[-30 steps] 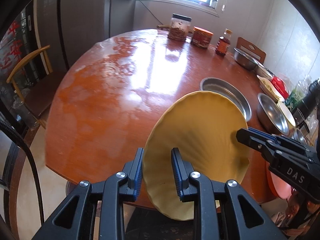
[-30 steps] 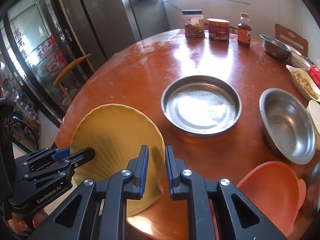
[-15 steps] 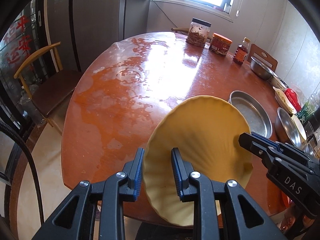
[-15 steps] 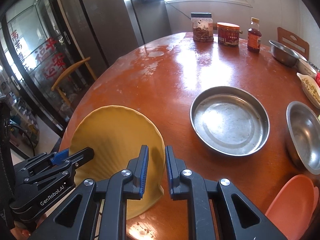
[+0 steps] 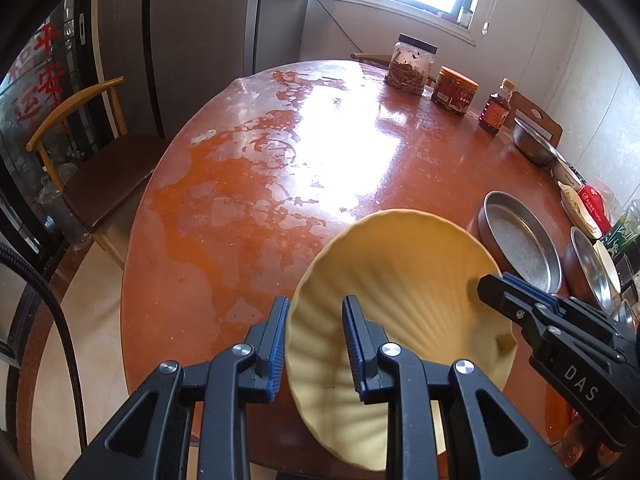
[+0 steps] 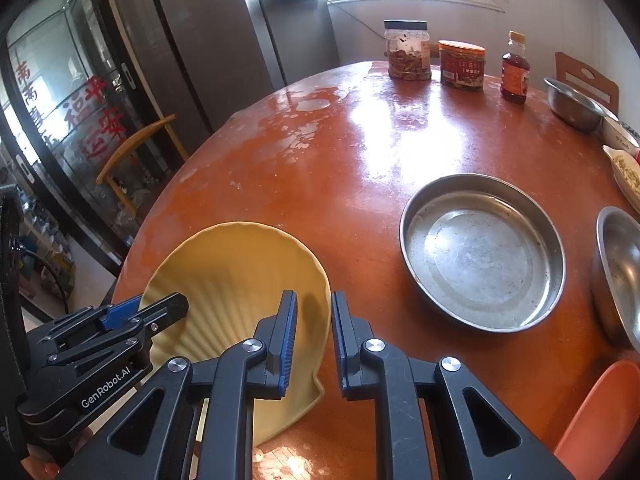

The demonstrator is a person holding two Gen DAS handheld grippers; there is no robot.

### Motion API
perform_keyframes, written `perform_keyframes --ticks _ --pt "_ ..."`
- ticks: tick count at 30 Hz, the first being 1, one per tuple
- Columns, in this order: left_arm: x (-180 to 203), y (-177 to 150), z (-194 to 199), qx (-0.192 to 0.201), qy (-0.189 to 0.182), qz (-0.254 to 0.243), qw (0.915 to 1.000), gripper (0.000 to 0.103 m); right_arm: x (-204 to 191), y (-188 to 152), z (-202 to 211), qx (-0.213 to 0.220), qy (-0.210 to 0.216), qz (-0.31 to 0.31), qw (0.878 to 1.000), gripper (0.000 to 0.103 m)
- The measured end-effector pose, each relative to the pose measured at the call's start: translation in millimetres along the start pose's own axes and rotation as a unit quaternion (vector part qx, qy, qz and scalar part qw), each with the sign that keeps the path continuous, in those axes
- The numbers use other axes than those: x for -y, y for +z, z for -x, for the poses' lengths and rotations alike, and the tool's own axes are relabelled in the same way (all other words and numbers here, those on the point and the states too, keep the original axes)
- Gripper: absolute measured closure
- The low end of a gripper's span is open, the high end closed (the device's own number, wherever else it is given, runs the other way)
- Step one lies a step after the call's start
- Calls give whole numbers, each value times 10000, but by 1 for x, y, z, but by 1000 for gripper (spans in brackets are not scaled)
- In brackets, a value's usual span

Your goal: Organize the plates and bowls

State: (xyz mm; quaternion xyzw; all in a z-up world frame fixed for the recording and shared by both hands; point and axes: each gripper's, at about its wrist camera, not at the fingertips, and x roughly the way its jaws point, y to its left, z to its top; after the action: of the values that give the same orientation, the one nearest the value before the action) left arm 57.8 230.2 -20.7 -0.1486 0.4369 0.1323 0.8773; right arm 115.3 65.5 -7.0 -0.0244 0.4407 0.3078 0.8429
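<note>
- Two grippers pitch steeply down over the table's [image 5: 240,208] near edge, both clamped on one yellow shell-shaped plate [image 5: 400,300].
- Left gripper [image 5: 316,340] pinches the plate's left rim; right gripper [image 6: 314,336] pinches its right rim, so the plate hangs tilted between them.
- Ahead of the right gripper, a steel pan [image 6: 482,252] rests; jars [image 6: 408,50] stand farthest.

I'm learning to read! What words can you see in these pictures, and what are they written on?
"DAS": on the right gripper, seen from the left wrist.
"GenRobot.AI": on the left gripper, seen from the right wrist.
Red Chinese characters: on the glass door; I can't read them surely.
Labels on the red-lidded jar, the bottle and the red packet: too small and blurred.
</note>
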Motion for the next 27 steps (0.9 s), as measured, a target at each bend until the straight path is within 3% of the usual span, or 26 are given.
perform_keyframes --ticks 27 --pt "5 8 -13 1 -93 -43 9999 75 11 -1 -8 -6 -7 -170 9999 81"
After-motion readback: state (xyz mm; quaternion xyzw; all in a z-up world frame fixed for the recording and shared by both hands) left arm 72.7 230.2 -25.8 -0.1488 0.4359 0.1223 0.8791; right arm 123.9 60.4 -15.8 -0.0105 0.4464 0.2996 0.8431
